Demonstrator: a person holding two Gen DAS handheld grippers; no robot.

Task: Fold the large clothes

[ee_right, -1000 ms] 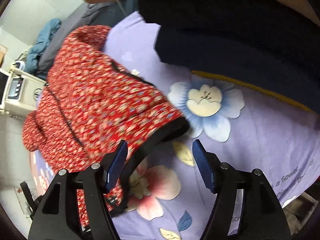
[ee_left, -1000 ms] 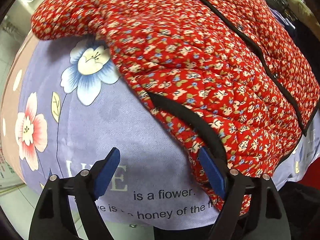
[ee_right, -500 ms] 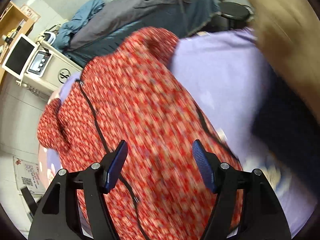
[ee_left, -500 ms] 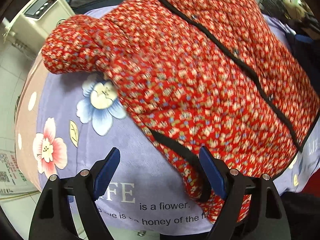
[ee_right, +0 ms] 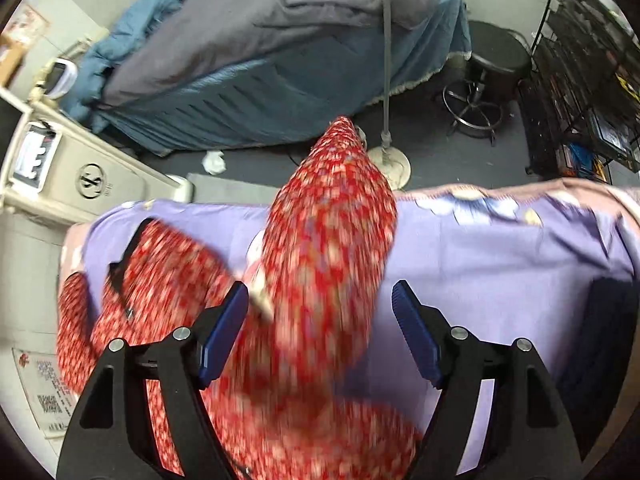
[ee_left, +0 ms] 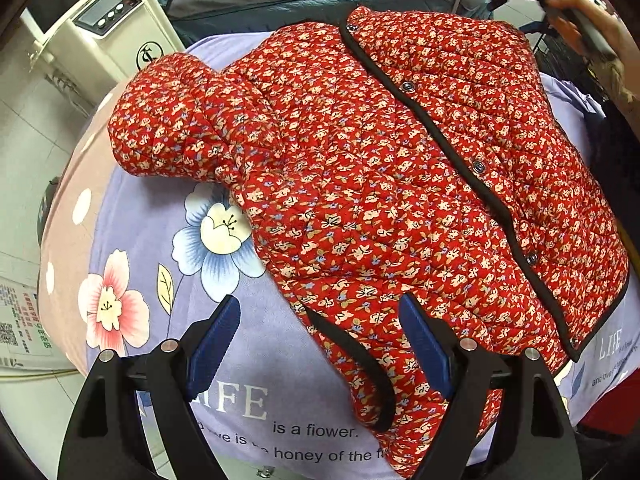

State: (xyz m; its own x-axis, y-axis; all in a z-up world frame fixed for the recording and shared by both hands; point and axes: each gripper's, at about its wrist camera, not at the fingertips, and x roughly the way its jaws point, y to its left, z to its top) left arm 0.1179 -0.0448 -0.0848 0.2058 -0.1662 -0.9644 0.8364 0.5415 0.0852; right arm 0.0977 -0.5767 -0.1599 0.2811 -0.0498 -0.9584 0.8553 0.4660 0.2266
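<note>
Lying on one flowered sheet (ee_left: pixel 248 364): one red quilted jacket (ee_left: pixel 360 200), four snaps visible

jacket (ee_left: pixel 360 184) blocks right — sheet (ee_left: pixel 256 344) left clear

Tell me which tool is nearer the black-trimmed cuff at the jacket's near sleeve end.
Left. The left tool hangs open right over the cuff, which lies between its fingers. The right tool hangs open over the jacket's other sleeve, at the far side.
</note>
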